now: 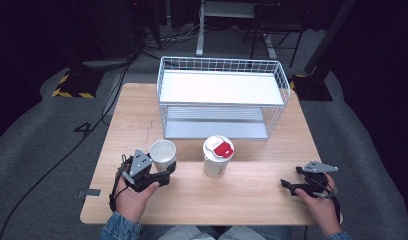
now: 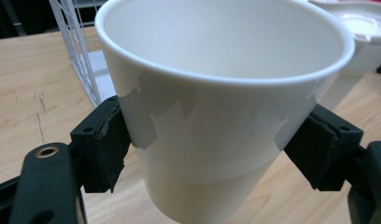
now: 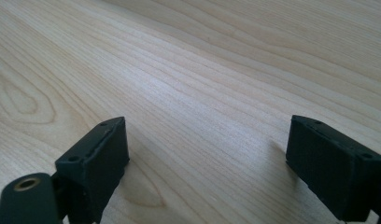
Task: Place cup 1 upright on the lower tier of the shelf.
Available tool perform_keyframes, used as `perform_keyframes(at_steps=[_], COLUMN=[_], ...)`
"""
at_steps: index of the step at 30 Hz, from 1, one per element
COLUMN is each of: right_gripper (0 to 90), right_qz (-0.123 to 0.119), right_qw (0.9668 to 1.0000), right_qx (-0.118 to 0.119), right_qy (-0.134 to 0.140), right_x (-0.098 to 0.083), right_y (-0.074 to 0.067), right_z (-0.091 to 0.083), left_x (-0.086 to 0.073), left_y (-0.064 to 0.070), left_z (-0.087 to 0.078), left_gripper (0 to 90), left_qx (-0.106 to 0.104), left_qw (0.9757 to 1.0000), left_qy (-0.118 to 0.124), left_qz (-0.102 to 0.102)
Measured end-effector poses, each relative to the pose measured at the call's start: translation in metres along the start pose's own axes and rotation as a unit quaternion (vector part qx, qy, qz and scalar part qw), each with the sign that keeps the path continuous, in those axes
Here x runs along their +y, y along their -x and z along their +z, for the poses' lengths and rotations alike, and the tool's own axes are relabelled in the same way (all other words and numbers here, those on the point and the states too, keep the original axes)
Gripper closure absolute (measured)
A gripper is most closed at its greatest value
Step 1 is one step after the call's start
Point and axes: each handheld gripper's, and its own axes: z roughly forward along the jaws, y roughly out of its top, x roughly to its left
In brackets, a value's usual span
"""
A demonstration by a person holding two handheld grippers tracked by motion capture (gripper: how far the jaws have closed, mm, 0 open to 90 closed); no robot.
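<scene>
Wooden table, white cup upright, mouth upward

The paper cup looked smooth and faintly glossy; the counter was matt pale wood; the basket was white-coated wire.

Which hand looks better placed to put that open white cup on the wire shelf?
Probably the left: its hand-held gripper already clamps the cup, while the right one sits apart.

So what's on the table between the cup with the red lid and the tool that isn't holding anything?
Nothing. In the high view, just bare table runs from the lidded cup to the right tool.
</scene>
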Motion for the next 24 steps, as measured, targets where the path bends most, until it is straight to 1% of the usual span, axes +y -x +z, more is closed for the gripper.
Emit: perform_keyframes(at_steps=[2, 3, 5, 8, 9, 10, 17, 21, 23, 24], right_gripper=[13.2, 13.2, 13.2, 13.2, 13.2, 12.7, 12.7, 12.6, 12.6, 12.6], right_qz=[0.000, 0.000, 0.000, 0.000, 0.000, 0.001, 0.001, 0.001, 0.001, 0.001], right_qw=[1.0000, 1.0000, 1.0000, 1.0000, 1.0000, 1.0000, 1.0000, 1.0000, 1.0000, 1.0000], right_qx=[0.001, 0.000, 0.001, 0.000, 0.000, 0.001, 0.001, 0.001, 0.001, 0.001], right_qy=[0.000, 0.000, 0.000, 0.000, 0.000, 0.000, 0.000, 0.000, 0.000, 0.000], right_x=[0.000, 0.000, 0.000, 0.000, 0.000, 0.000, 0.000, 0.000, 0.000, 0.000], right_y=[0.000, 0.000, 0.000, 0.000, 0.000, 0.000, 0.000, 0.000, 0.000, 0.000], right_z=[0.000, 0.000, 0.000, 0.000, 0.000, 0.000, 0.000, 0.000, 0.000, 0.000], left_x=[0.004, 0.008, 0.010, 0.016, 0.016, 0.018, 0.026, 0.031, 0.033, 0.035], left_y=[0.000, 0.000, 0.000, -0.002, -0.002, -0.003, -0.007, -0.009, -0.010, -0.011], left_z=[0.002, 0.005, 0.007, 0.014, 0.014, 0.018, 0.029, 0.035, 0.039, 0.041], left_gripper=[21.7, 21.6, 21.6, 21.7, 21.6, 21.7, 21.7, 21.7, 21.6, 21.7], left_qx=[0.000, -0.004, -0.006, -0.011, -0.011, -0.013, -0.014, -0.017, -0.017, -0.017], left_qw=[1.0000, 1.0000, 1.0000, 0.9999, 0.9999, 0.9999, 0.9998, 0.9997, 0.9997, 0.9996], left_qy=[0.001, 0.003, 0.003, 0.005, 0.005, 0.006, 0.010, 0.014, 0.016, 0.014], left_qz=[0.004, 0.003, 0.007, 0.004, 0.004, 0.001, 0.001, 0.006, 0.011, 0.019])
